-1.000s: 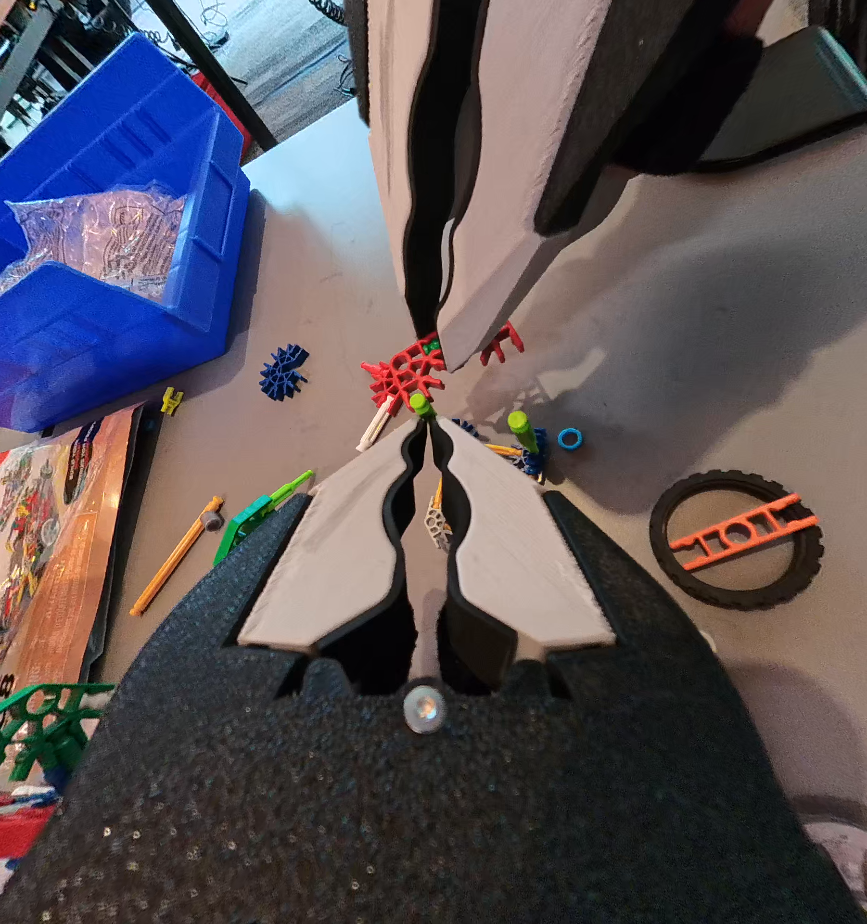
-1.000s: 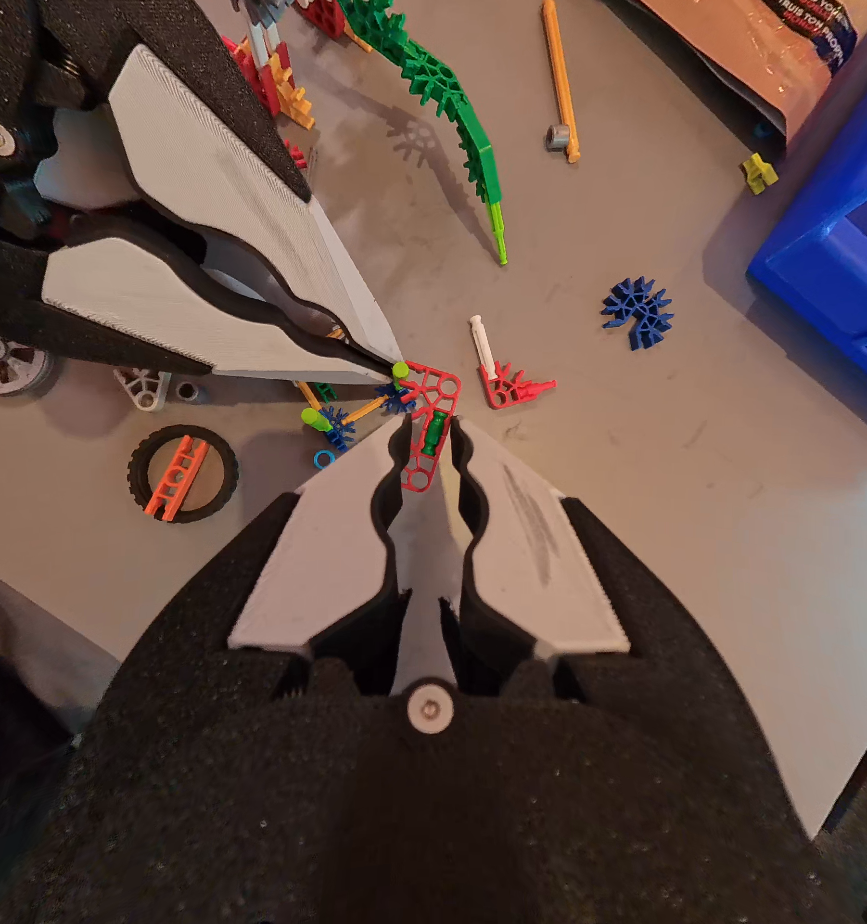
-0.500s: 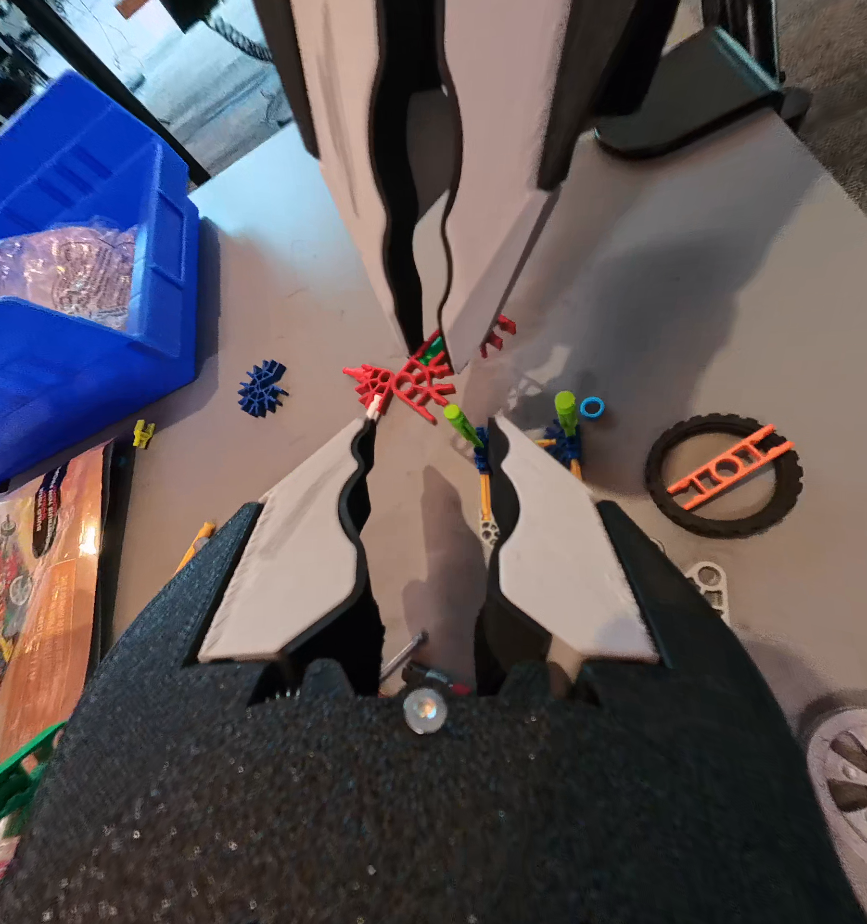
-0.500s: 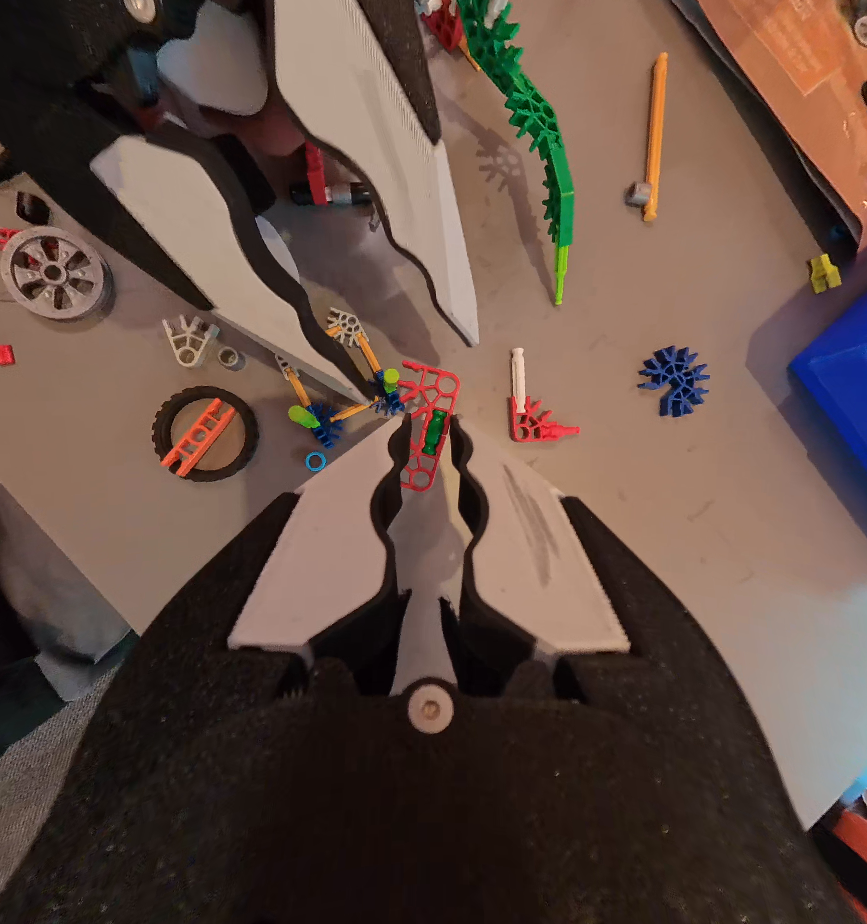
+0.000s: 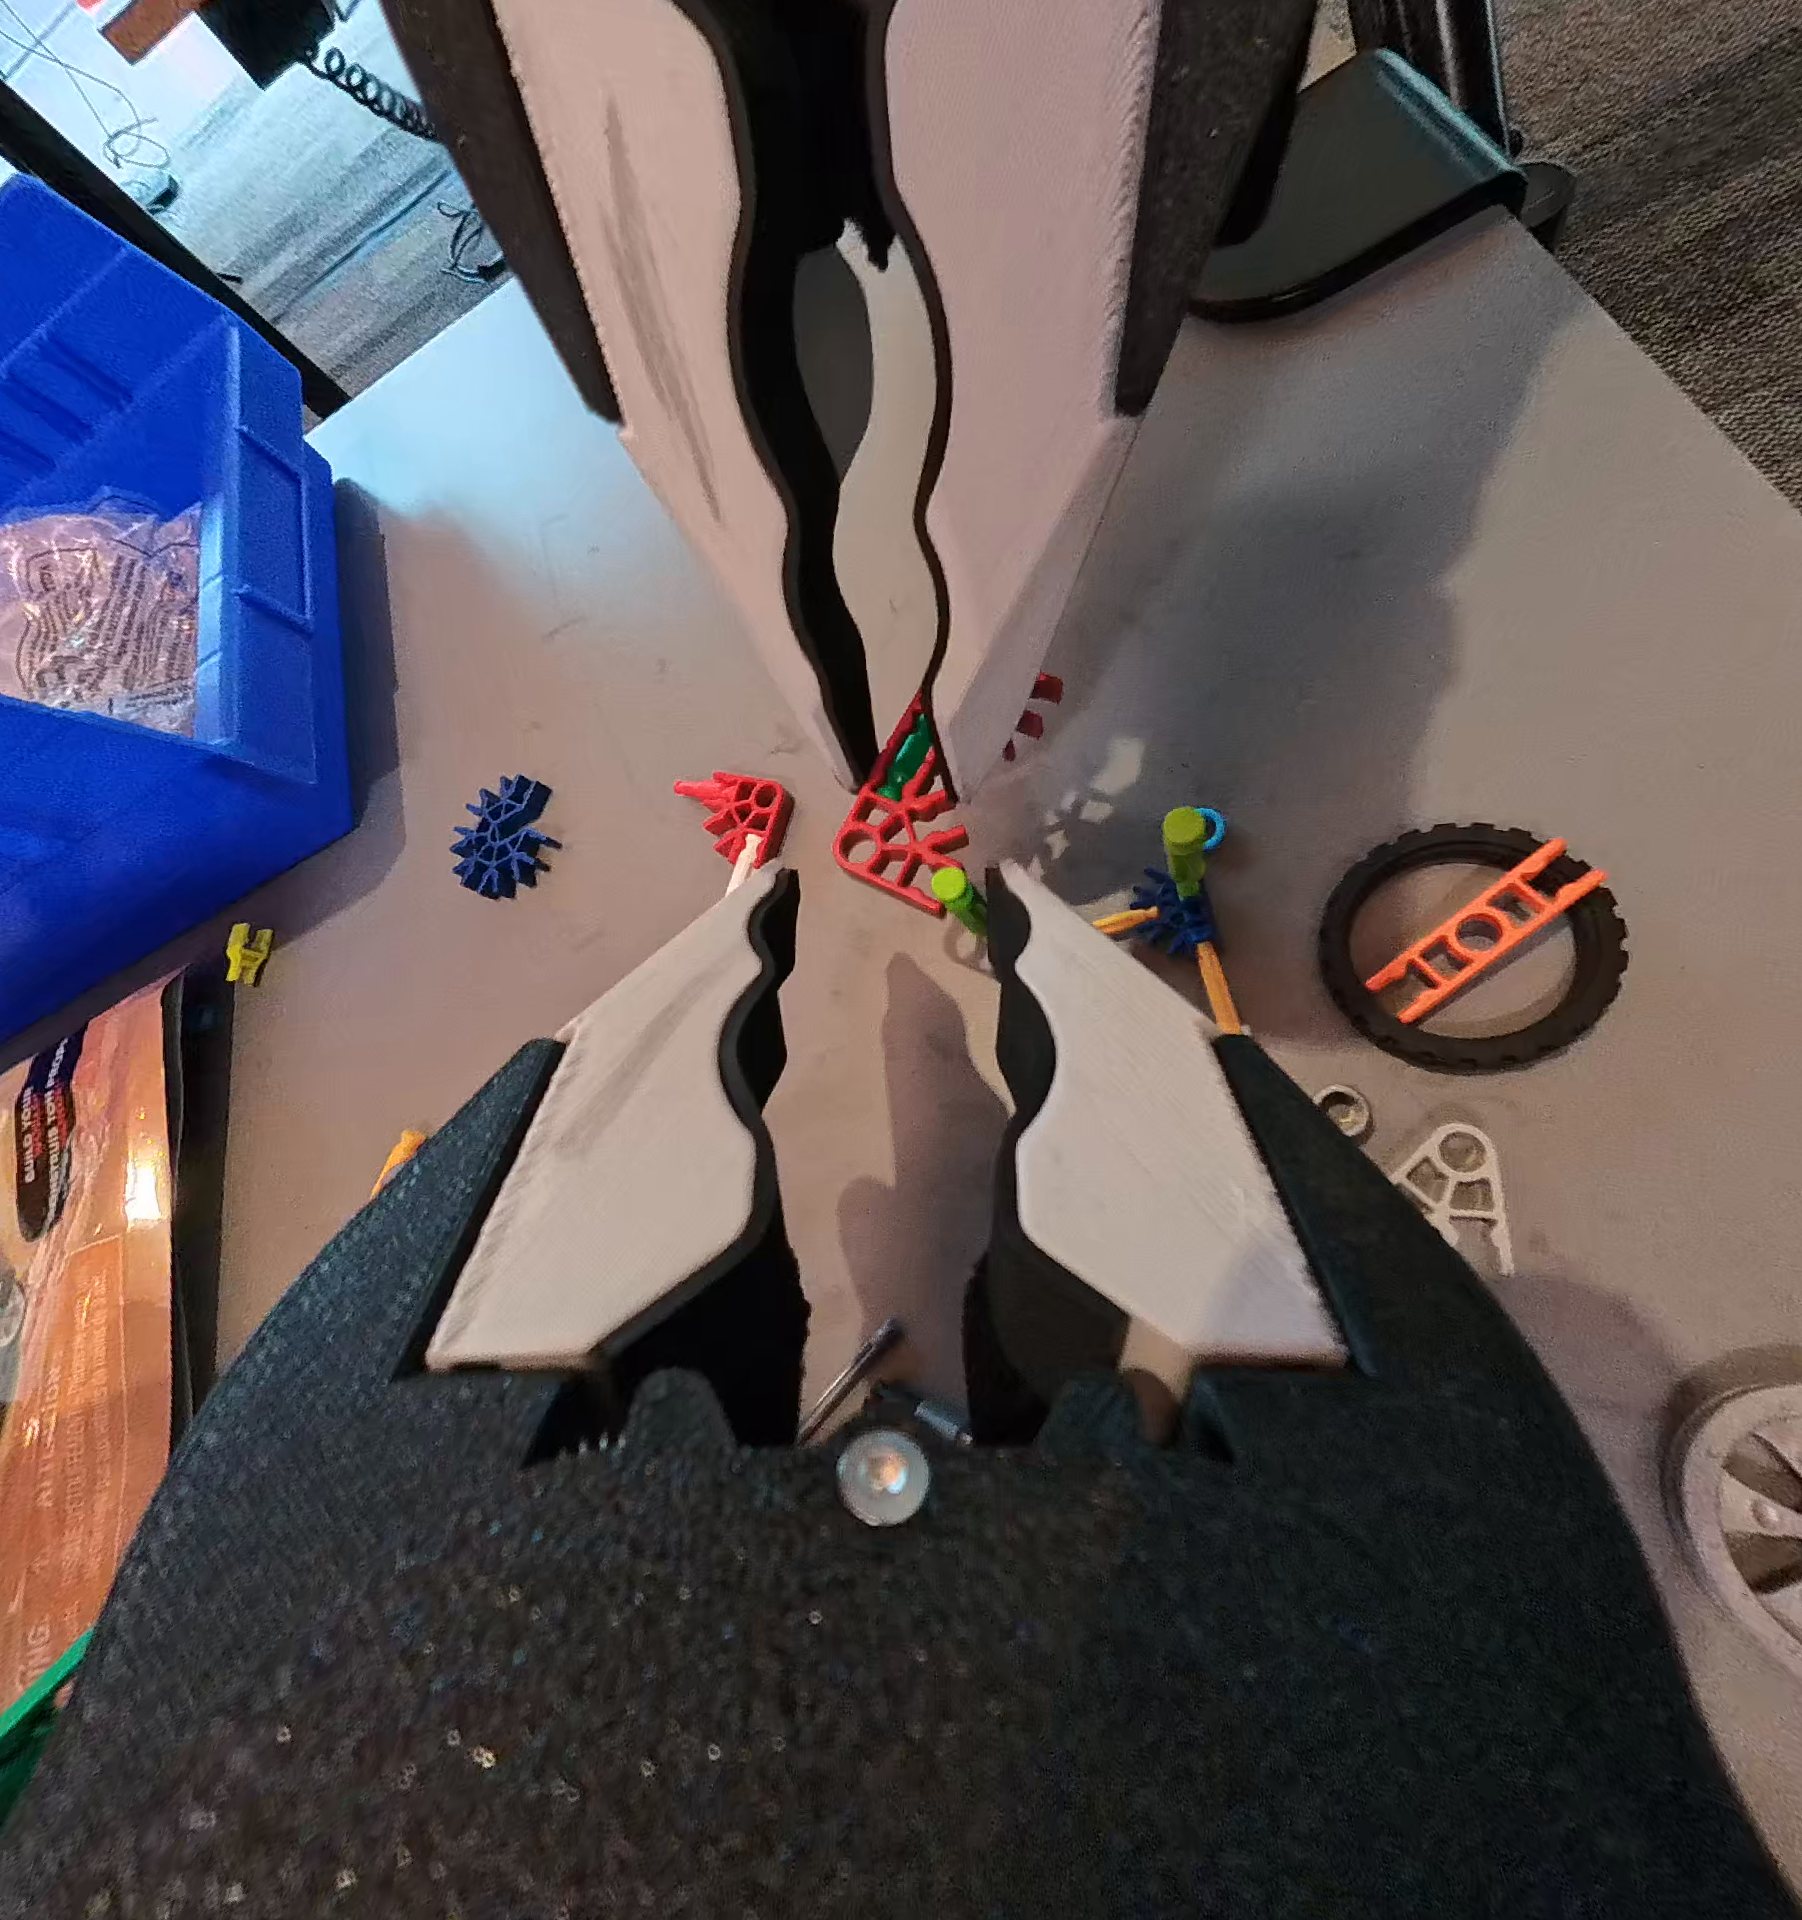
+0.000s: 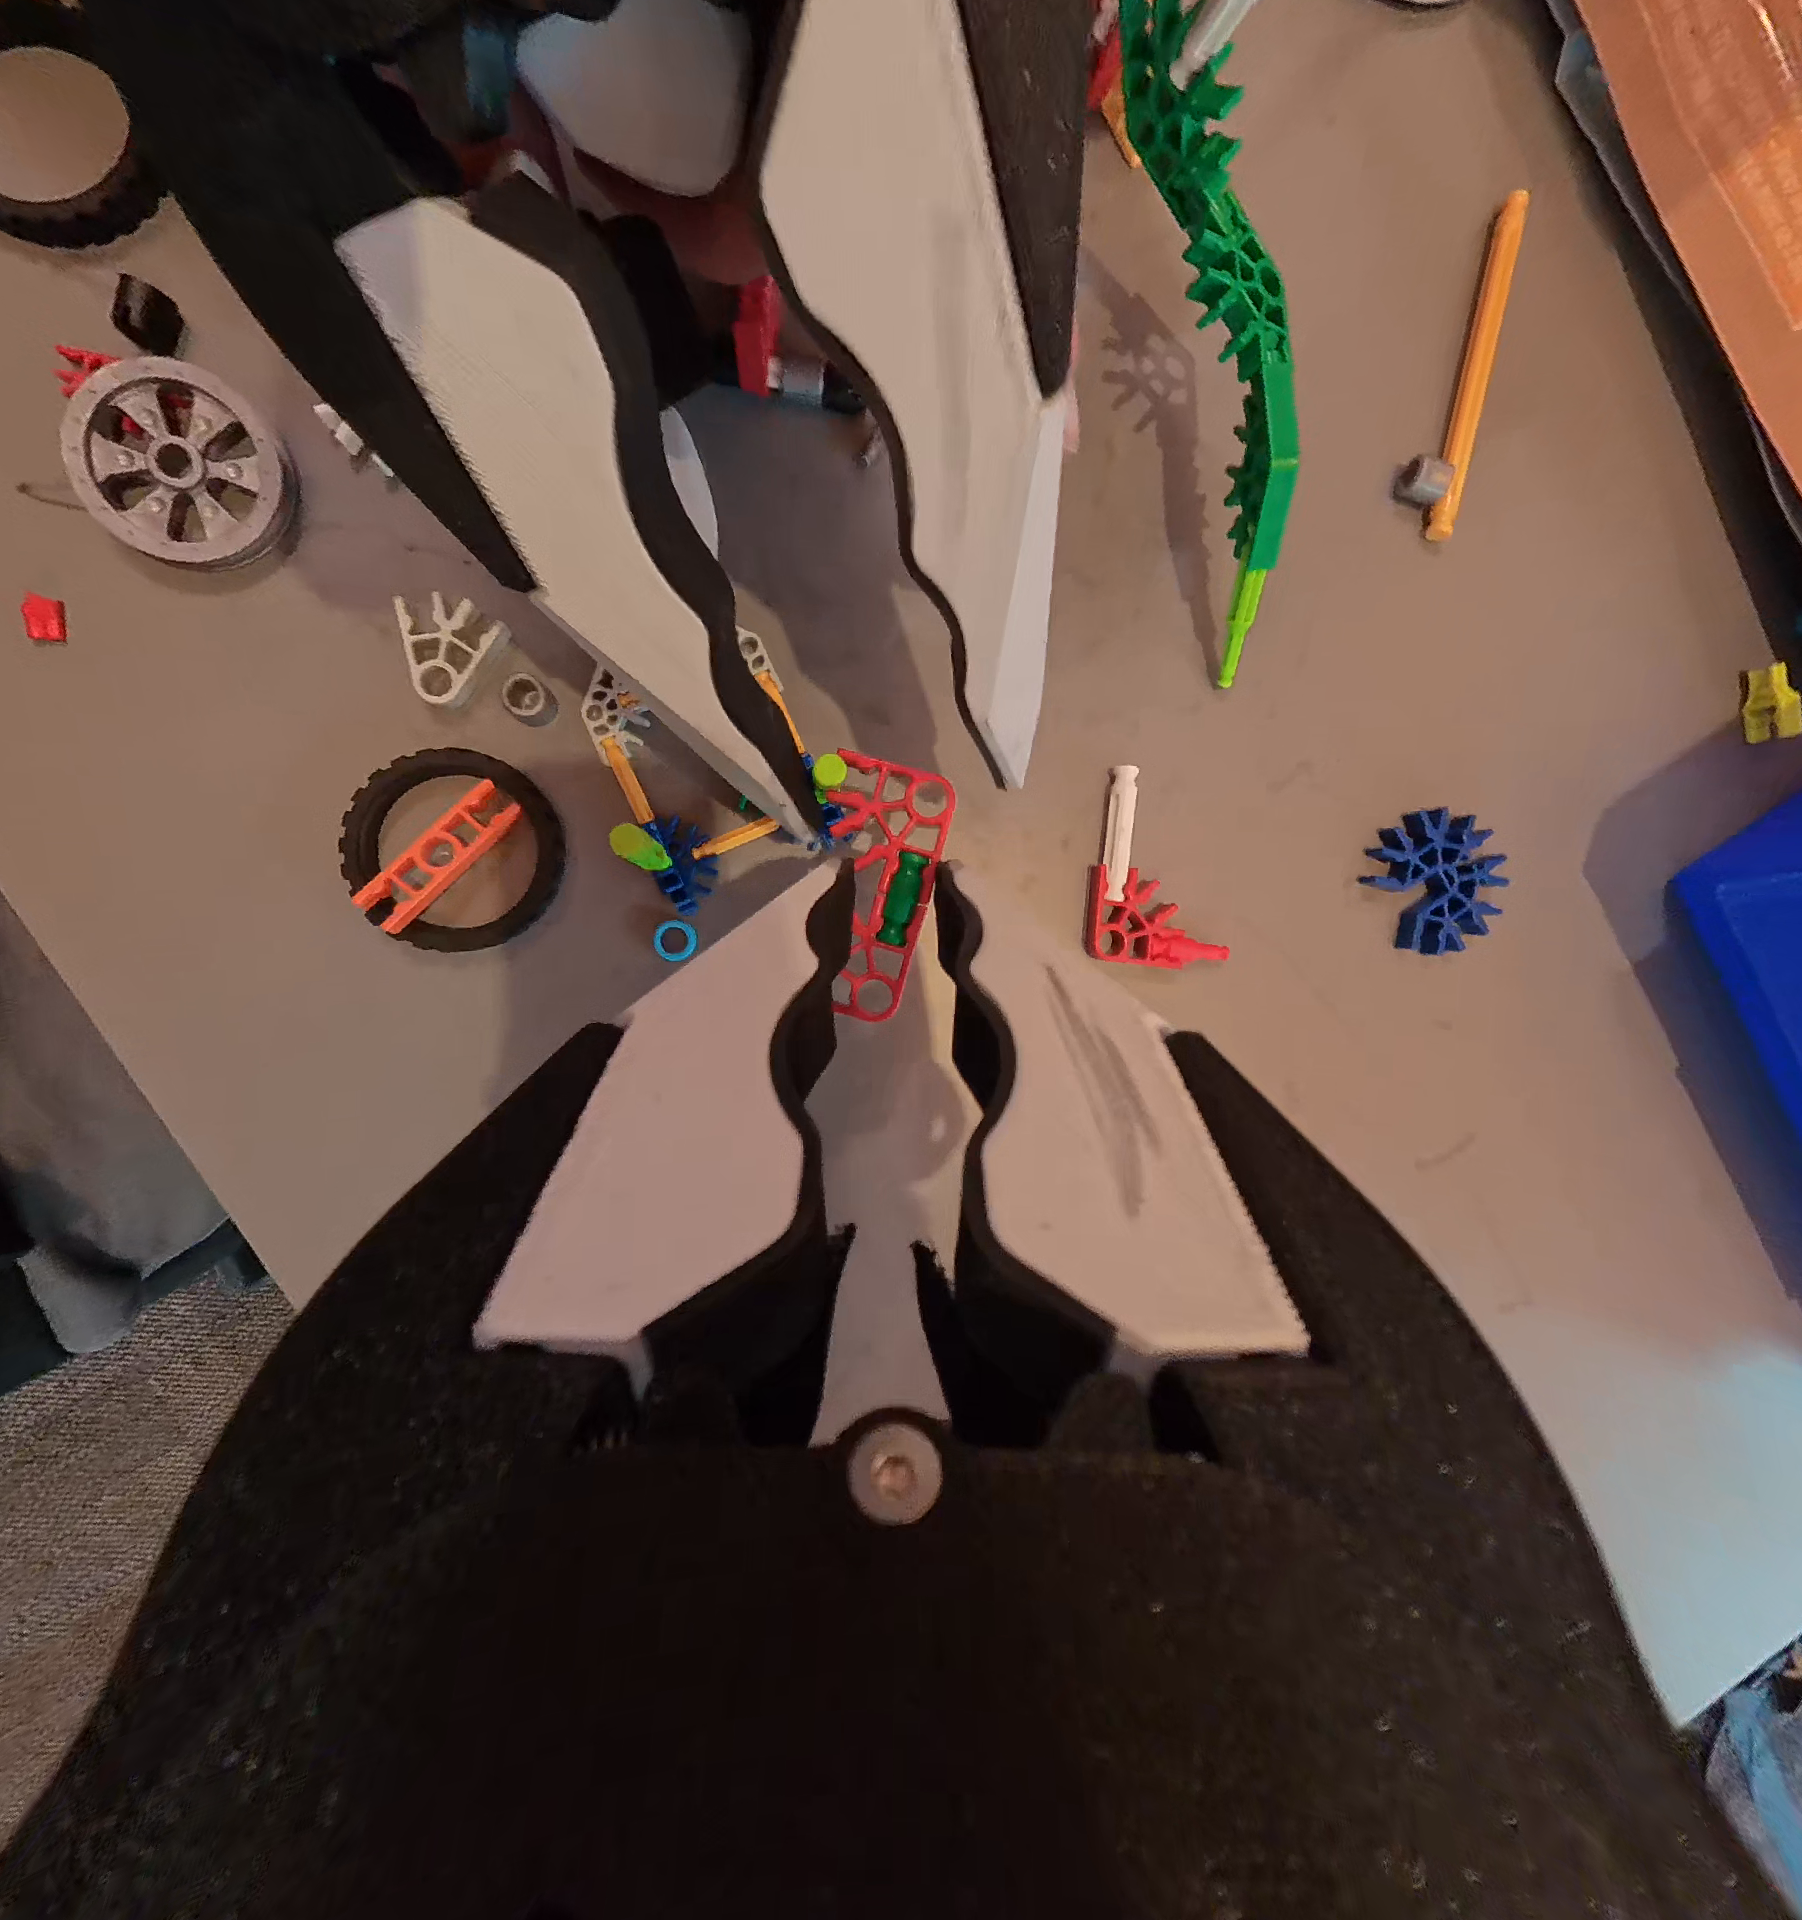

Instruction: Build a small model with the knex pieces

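Note:
My right gripper (image 6: 892,878) is shut on a red lattice connector (image 6: 907,805) with a short dark green rod (image 6: 899,899) clipped in it, low over the grey table (image 6: 1396,1195). It shows opposite in the left wrist view (image 5: 907,779), holding the connector (image 5: 892,842). My left gripper (image 5: 889,878) is open and empty, its tips on either side of the connector's near edge. Its right fingertip (image 5: 1001,883) is next to a lime green rod (image 5: 954,894). That rod joins a small assembly of blue connectors and orange rods (image 6: 679,852).
A second red connector with a white rod (image 6: 1136,914) and a blue snowflake connector (image 6: 1437,883) lie right. A black tyre holding an orange ladder piece (image 6: 450,847), a grey wheel (image 6: 175,462), a green chain (image 6: 1240,312) and a blue bin (image 5: 97,623) surround them. My left and right fingertips are right by each other.
My left gripper was shut on the lime green rod, then opened, let it go and drew back a little. My right gripper stayed shut on the red connector.

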`<state>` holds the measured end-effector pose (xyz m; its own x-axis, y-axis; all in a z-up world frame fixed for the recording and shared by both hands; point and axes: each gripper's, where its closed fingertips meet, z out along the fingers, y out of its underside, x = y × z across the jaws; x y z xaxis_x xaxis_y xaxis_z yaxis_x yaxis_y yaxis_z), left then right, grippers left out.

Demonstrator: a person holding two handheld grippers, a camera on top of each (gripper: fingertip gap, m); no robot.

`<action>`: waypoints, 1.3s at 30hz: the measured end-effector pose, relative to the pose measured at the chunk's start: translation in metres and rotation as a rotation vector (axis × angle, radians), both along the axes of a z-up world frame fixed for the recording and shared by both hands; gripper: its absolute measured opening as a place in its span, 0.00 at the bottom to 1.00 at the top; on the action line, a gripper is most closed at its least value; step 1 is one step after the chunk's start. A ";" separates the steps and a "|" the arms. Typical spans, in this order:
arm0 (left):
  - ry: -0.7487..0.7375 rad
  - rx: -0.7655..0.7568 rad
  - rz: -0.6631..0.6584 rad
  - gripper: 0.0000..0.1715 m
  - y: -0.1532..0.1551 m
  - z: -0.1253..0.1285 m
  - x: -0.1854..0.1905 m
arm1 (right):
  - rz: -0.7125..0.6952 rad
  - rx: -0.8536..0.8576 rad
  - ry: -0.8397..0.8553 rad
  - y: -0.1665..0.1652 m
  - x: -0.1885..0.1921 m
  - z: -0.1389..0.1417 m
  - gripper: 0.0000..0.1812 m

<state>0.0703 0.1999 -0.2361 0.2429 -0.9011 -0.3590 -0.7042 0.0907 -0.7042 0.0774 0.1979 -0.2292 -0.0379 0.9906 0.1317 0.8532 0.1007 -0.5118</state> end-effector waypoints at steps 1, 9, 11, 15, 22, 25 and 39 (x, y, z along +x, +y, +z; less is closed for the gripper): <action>0.002 -0.003 -0.003 0.21 0.000 0.000 0.000 | 0.017 0.001 0.002 -0.001 -0.001 0.001 0.08; 0.020 -0.003 -0.031 0.16 -0.006 -0.003 0.001 | 0.114 0.028 -0.010 -0.006 -0.009 0.001 0.08; 0.018 -0.012 -0.035 0.16 -0.007 -0.003 0.000 | 0.135 0.028 -0.013 -0.007 -0.010 0.001 0.08; 0.018 -0.005 -0.032 0.16 -0.008 -0.003 -0.002 | 0.158 0.013 -0.007 -0.008 -0.011 0.001 0.08; 0.061 -0.046 -0.053 0.25 -0.017 -0.004 -0.009 | 0.173 0.004 -0.007 -0.008 -0.011 -0.002 0.08; 0.054 -0.058 -0.054 0.22 -0.016 -0.005 -0.011 | 0.183 0.004 -0.002 -0.010 -0.011 -0.001 0.08; -0.013 -0.094 -0.084 0.07 -0.017 0.000 -0.013 | 0.239 -0.027 0.025 -0.019 -0.021 0.008 0.00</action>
<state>0.0572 0.1825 -0.2358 0.1694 -0.9479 -0.2698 -0.6880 0.0823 -0.7210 0.0563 0.1788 -0.2208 -0.2688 0.9570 0.1088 0.7938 0.2841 -0.5377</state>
